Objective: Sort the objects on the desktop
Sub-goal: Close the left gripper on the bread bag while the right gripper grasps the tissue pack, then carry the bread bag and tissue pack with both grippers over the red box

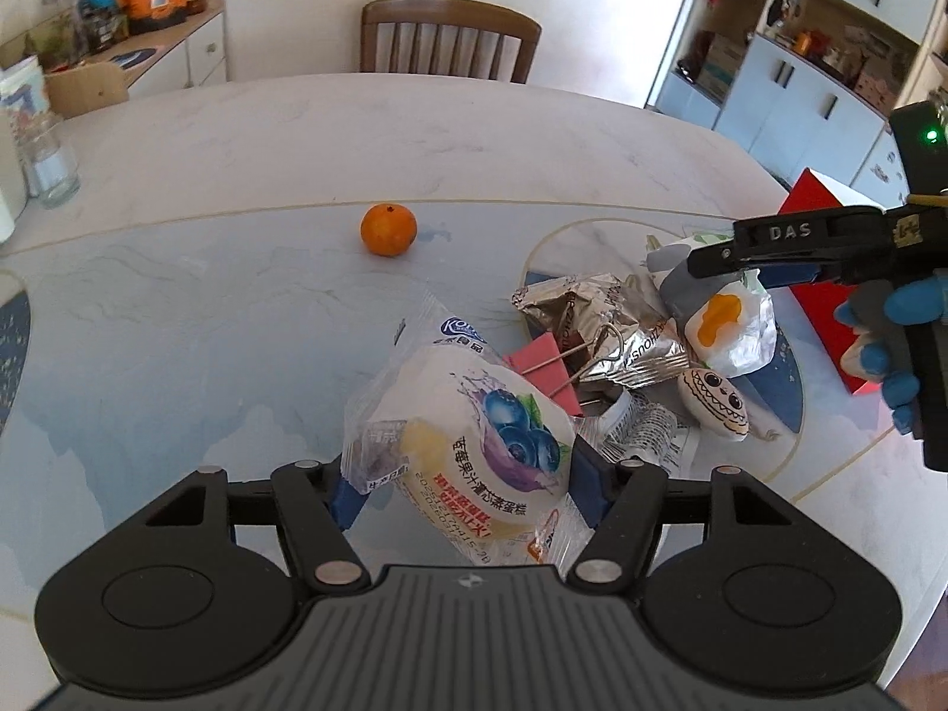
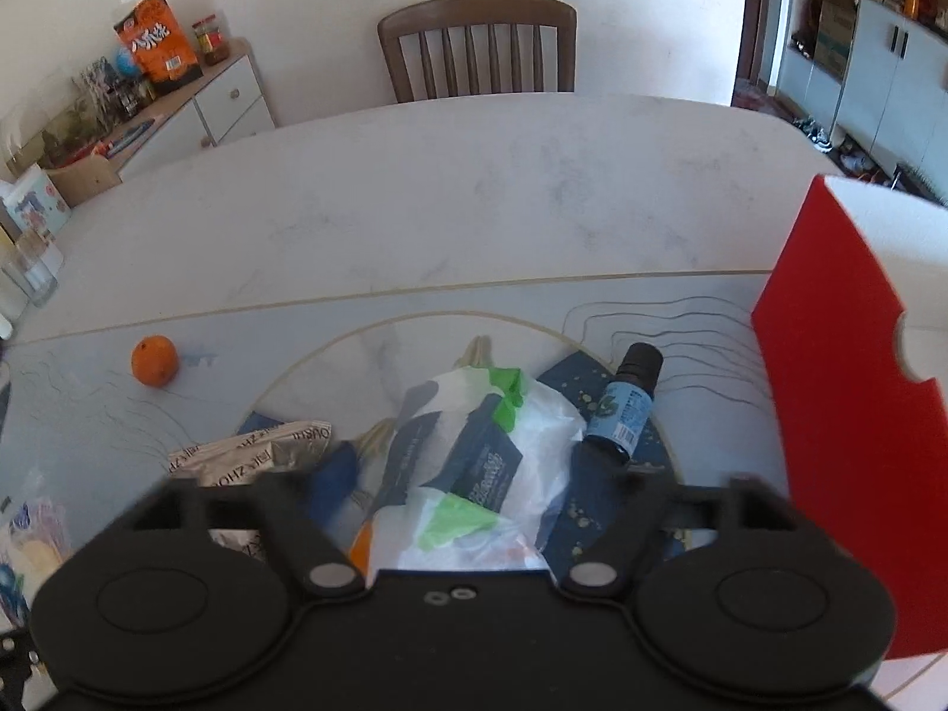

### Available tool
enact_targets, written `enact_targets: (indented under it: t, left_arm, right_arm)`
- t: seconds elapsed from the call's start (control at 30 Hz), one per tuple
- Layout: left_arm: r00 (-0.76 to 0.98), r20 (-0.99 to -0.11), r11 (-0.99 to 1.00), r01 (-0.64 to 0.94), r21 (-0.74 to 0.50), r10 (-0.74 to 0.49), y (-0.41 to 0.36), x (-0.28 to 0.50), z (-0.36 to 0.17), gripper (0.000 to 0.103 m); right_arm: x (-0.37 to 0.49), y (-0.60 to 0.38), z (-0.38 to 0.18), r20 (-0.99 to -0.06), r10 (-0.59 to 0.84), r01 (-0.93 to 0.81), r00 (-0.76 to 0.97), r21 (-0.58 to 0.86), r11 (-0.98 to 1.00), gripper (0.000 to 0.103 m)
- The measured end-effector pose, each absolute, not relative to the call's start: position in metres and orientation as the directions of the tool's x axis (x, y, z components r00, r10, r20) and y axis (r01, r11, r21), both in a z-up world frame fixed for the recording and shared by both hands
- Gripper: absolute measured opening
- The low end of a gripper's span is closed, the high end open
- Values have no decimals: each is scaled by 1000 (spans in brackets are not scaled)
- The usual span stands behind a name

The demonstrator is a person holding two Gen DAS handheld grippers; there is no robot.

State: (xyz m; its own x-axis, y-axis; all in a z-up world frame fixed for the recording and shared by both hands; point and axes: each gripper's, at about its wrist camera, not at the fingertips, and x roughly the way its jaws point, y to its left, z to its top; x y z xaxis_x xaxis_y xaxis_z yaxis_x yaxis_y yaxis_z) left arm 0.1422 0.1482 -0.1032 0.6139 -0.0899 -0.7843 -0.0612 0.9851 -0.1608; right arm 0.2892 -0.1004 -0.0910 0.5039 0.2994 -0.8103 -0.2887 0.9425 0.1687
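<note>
My left gripper (image 1: 465,483) is shut on a blueberry cake packet (image 1: 468,444) and holds it just above the table. Beyond it lies a pile: a foil wrapper (image 1: 604,320), a pink binder clip (image 1: 551,370), a small shark-face toy (image 1: 714,400) and a white plastic bag (image 1: 734,326). My right gripper (image 2: 465,468) has its blue fingers either side of the white bag with green and dark print (image 2: 474,462); the view is blurred. It also shows from the side in the left wrist view (image 1: 740,260). An orange (image 1: 388,229) sits alone on the table, also in the right wrist view (image 2: 154,360).
A small blue-labelled bottle (image 2: 622,409) lies right of the bag. A red box (image 2: 841,415) stands at the right. A wooden chair (image 1: 447,38) is behind the table. A glass jar (image 1: 50,163) stands at the far left edge.
</note>
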Motion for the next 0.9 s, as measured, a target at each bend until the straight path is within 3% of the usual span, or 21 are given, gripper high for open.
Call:
enact_targets:
  t: [0.23,0.37,0.67,0.9]
  left_arm:
    - [617,-783,984,-75,-160,-80,146,137,-104,66]
    - [621,-779,983,-77,-166,-83,148,136,-103,66]
    - [616,-782,985,-57,-166,-96,151,139,-98,66]
    - [626,-769,986,-5,-166,-126,137,146,-81,66]
  right_arm:
    - [299,-95,-112,-857,264,-284,443,145,948,85]
    - [302,-94,-121,-870,257,-268,420,152,951,80]
    - [299,-101,-117,-857,273,-250,437,176,952,54]
    - [291,-118,-95,-835,299,-219,461,219,951,54]
